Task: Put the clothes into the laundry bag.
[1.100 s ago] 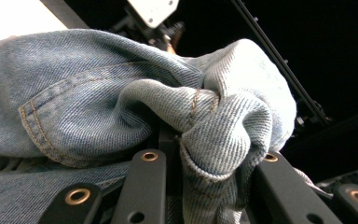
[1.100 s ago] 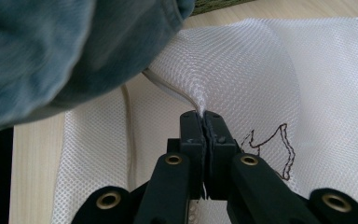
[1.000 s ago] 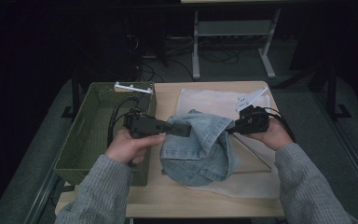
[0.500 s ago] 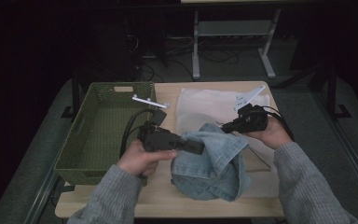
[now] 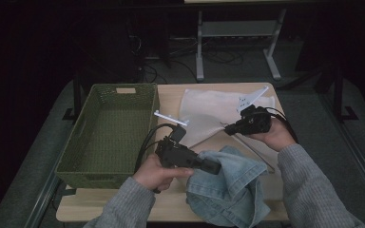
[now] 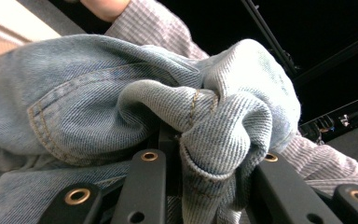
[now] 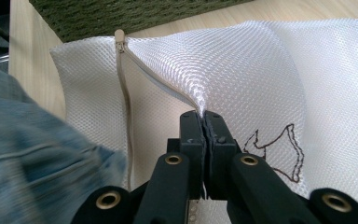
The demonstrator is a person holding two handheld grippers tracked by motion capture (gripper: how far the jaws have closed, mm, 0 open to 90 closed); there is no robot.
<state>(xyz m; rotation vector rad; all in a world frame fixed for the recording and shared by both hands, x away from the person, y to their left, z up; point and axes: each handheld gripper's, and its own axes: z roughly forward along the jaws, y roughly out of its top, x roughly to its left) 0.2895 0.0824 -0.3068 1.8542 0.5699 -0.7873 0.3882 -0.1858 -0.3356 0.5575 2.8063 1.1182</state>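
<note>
A crumpled blue denim garment (image 5: 233,190) lies at the table's front edge, and my left gripper (image 5: 215,167) is shut on a bunched fold of it. In the left gripper view the denim (image 6: 121,93) is pinched between the black jaws of the left gripper (image 6: 209,154). A white mesh laundry bag (image 5: 204,107) lies on the far half of the table. My right gripper (image 5: 228,128) is shut on its lifted edge. In the right gripper view the right gripper (image 7: 203,121) clamps the mesh bag (image 7: 242,65) beside its open zipper (image 7: 123,84).
A green woven basket (image 5: 73,142) stands on the left side of the wooden table (image 5: 171,99). Cables trail from both grippers. Beyond the table is dark floor with a metal stand (image 5: 237,33).
My left gripper has moved down and toward the front edge, dragging the denim garment off the mesh bag. The right gripper has kept its grip and place.
</note>
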